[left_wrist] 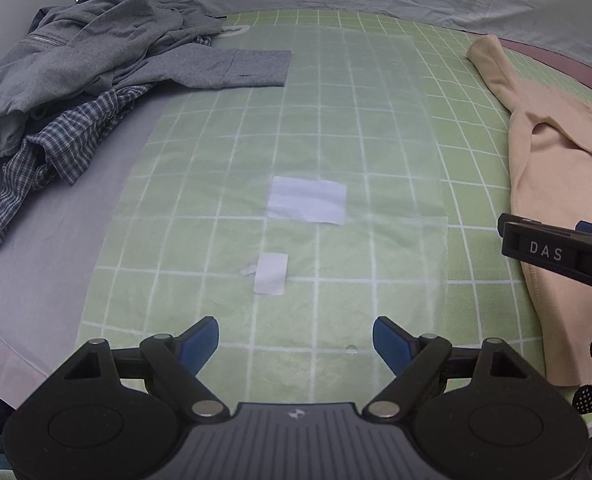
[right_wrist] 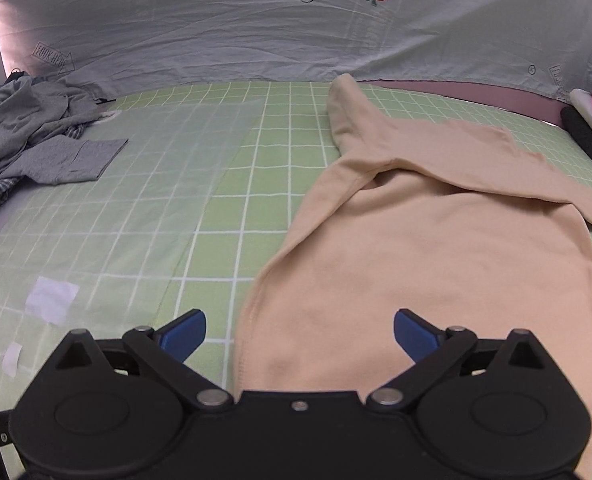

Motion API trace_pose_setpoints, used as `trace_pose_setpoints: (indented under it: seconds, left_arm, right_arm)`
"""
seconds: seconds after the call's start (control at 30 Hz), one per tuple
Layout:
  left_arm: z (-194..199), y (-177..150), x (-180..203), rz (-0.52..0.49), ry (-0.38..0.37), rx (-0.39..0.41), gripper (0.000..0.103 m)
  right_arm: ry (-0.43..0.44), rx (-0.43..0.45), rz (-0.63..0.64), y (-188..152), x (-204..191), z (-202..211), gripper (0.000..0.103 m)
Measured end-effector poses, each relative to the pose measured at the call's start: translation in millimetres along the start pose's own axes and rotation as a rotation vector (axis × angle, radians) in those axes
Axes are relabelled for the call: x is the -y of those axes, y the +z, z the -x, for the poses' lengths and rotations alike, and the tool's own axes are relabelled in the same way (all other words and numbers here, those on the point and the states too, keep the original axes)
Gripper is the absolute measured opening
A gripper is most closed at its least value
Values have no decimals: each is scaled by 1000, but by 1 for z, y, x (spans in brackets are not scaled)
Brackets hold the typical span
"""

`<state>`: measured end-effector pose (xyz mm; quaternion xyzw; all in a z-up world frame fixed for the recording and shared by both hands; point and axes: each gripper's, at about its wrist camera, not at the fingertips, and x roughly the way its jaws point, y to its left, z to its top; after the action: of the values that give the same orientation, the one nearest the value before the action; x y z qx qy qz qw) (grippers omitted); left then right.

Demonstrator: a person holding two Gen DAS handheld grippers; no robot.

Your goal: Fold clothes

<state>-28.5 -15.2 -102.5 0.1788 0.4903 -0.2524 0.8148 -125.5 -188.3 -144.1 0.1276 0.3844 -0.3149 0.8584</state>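
A beige long-sleeved garment lies spread on the green checked sheet, one sleeve reaching toward the back; it also shows at the right edge of the left wrist view as the beige garment. My right gripper stands open just above its near hem, and its pads touch nothing. My left gripper is open over bare green sheet, left of the garment, with nothing between its fingers. The right gripper's black body pokes in from the right there.
A heap of grey clothes with a plaid shirt sits at the back left. A translucent film with two white paper patches covers the sheet's middle. A pale printed cloth hangs behind. Dark and red-white items lie far right.
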Motion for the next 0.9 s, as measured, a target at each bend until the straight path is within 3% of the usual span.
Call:
trace_pose_setpoints:
  seconds: [0.07,0.17,0.27,0.3,0.33,0.53,0.63,0.8,0.9]
  left_arm:
    - [0,-2,-2,3,1,-3,85]
    - [1,-3,-1,18,-3,-7,85]
    - [2,-3,5,22,-12,-3,85]
    - [2,-2,9,19,-17,1,85]
    - [3,-2,13,15,-21,4,85]
    - [8,5,47,12,-58,21,85]
    - [9,8,68,15,-77,26,85]
    - [12,8,106,7,-88,19,85]
    - [14,5,125,1,-87,8,85]
  right_arm:
    - [-22,-20,21,-3,-5,-3,89]
    - [-6,-39,2,-6,-1,-3,66]
    - [57,-39,-32,-7,12,0,38]
    - [75,-36,-43,-7,16,2,18]
    - [96,-35,-60,-7,22,3,8]
    - [156,16,-165,-3,69,22,6]
    - [146,34,-202,-2,101,30,6]
    - [75,-1,-258,-6,160,25,6]
    - [57,-58,-269,-11,187,14,13]
